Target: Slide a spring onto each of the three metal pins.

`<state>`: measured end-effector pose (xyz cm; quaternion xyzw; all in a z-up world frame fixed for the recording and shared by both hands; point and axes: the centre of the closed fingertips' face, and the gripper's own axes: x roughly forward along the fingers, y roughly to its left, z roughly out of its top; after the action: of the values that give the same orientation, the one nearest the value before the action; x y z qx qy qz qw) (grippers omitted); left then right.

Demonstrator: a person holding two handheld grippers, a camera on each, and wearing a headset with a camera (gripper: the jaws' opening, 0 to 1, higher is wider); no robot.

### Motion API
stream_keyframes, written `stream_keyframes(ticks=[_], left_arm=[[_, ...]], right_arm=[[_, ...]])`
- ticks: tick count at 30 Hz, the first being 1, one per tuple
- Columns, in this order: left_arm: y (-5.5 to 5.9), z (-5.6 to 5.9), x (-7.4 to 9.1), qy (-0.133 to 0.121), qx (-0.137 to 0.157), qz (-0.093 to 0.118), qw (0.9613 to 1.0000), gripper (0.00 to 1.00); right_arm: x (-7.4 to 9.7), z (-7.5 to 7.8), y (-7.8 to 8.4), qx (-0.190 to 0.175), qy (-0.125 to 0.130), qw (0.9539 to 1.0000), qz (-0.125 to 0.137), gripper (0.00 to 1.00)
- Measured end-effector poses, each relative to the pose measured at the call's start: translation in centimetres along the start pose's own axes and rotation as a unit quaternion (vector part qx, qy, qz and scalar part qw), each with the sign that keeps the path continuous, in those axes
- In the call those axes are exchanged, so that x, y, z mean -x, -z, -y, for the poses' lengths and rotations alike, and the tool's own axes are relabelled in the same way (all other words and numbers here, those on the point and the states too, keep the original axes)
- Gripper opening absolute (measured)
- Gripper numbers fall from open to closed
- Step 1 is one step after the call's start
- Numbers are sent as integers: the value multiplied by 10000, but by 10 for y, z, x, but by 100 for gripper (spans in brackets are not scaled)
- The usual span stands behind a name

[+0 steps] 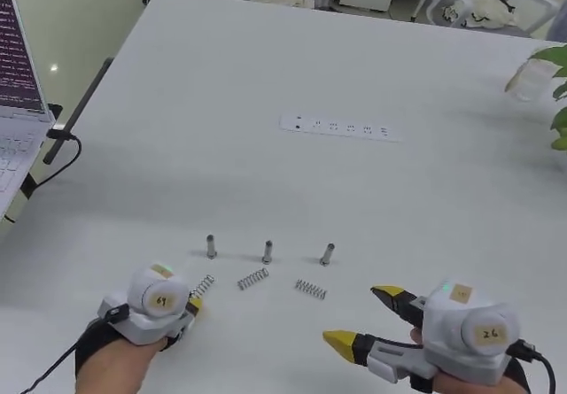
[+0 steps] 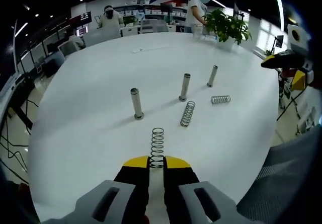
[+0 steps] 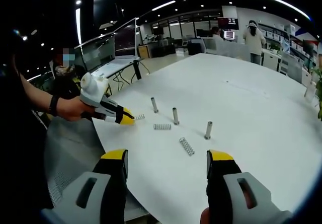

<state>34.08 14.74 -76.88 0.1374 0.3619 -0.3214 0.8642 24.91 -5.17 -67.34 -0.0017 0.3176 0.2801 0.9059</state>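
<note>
Partly hidden spring (image 2: 157, 141), left gripper (image 2: 157, 160) clamped

A wide white table (image 1: 266, 57) carries a power strip (image 1: 341, 128), a laptop (image 1: 16, 84) and a plant (image 1: 554, 84).

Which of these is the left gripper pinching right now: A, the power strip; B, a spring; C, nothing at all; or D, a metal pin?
B: in the left gripper view the left gripper has its yellow tips shut on the near end of a spring, while the pins stand untouched farther along the table.
</note>
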Motion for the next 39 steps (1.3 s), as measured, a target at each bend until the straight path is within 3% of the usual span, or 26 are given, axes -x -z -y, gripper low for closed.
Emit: stream_keyframes(ticks=[8,15,21,31,39], left_arm=[[-12,-8,21,-48,116,272,9995,2],[-11,-5,33,-22,115,363,9993,2],[-19,3,45,105,126,552,9983,2],[-38,12,62,214,-153,799,9965,2],[-52,31,70,427,-455,958,9934,2]], right_arm=[[-4,-2,-3,8,-51,10000,15,60],[-9,-8,-4,43,-152,9999,-19,59],[-14,-11,-7,92,-230,9997,-60,59],[-19,-22,-17,230,-402,9989,-55,58],[-23,-36,-21,309,-657,9974,-15,52]])
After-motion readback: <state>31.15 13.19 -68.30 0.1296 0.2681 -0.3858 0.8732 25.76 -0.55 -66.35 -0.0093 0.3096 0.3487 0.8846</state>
